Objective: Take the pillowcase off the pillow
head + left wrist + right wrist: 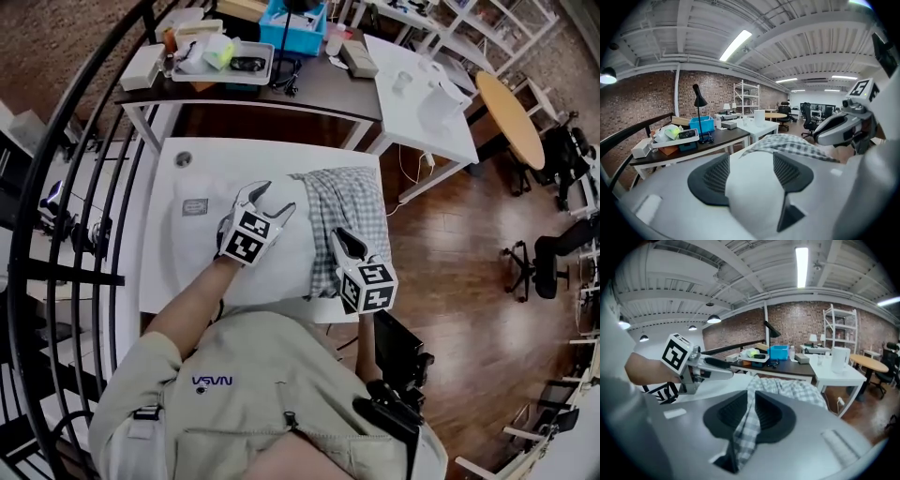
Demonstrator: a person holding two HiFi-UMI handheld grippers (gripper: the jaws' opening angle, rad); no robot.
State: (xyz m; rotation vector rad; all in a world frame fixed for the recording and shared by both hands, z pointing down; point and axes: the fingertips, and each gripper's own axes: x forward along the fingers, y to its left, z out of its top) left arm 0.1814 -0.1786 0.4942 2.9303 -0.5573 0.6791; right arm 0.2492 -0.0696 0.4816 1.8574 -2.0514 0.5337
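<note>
White tabletop [161,267], stripping apparently near done: right hand-held gripper [342,236] pinches checked pillowcase [354,202] by right edge; left hand-held gripper [267,199] spread over pillow [281,267]. Next: draw pillowcase clear.

Grey-and-white checked pillowcase [352,211], plain white pillow [199,251].

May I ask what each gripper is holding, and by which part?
Right gripper pinches a raised fold of the checked pillowcase; left gripper holds nothing, open around the pillow.
</note>
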